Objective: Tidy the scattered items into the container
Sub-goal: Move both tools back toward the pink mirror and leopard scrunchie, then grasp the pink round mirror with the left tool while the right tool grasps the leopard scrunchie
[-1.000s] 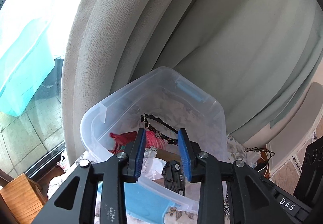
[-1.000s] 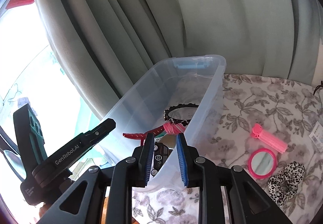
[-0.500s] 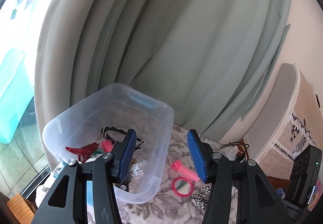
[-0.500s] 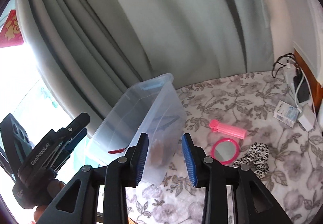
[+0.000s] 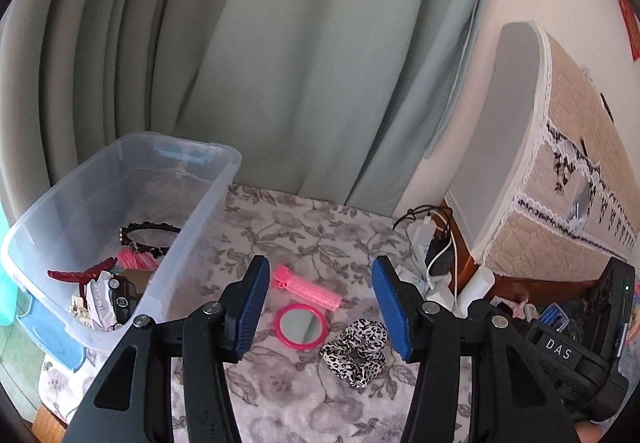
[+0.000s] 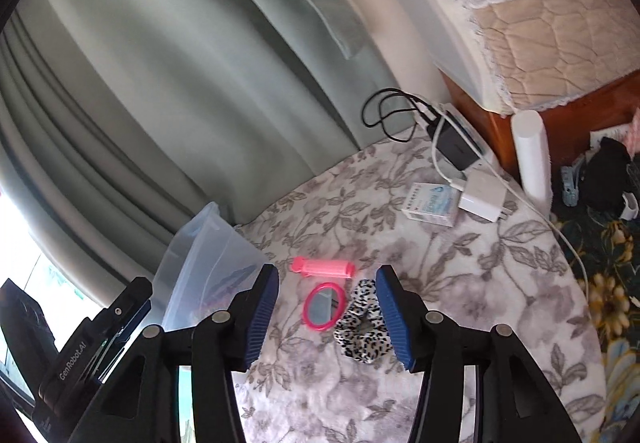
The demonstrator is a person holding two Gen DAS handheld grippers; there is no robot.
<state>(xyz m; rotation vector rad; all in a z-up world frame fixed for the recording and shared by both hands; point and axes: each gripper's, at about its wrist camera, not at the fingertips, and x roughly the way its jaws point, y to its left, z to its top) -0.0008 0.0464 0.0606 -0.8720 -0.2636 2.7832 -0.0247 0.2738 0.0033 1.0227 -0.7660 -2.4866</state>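
A clear plastic bin (image 5: 192,243) stands at the left on the floral cloth, holding a black headband (image 5: 148,239), a red hair clip (image 5: 82,275) and other small items. To its right lie a pink hair roller (image 5: 308,289), a pink round mirror (image 5: 302,325) and a leopard scrunchie (image 5: 356,353). My left gripper (image 5: 319,263) hovers open above them, empty. My right gripper (image 6: 327,273) is opening, nothing between its jaws, over the same roller (image 6: 324,268), mirror (image 6: 324,307) and scrunchie (image 6: 362,331); the bin (image 6: 208,243) is to its left.
Chargers and cables (image 6: 456,147), a small white box (image 6: 430,203) and a white cylinder (image 6: 530,159) crowd the far right of the cloth. A green curtain (image 5: 280,63) hangs behind. A quilt-covered piece of furniture (image 5: 560,163) stands at the right.
Both grippers have swung away from over the bin to the right, above the loose items on the cloth. Both pairs of jaws stand wider than before.
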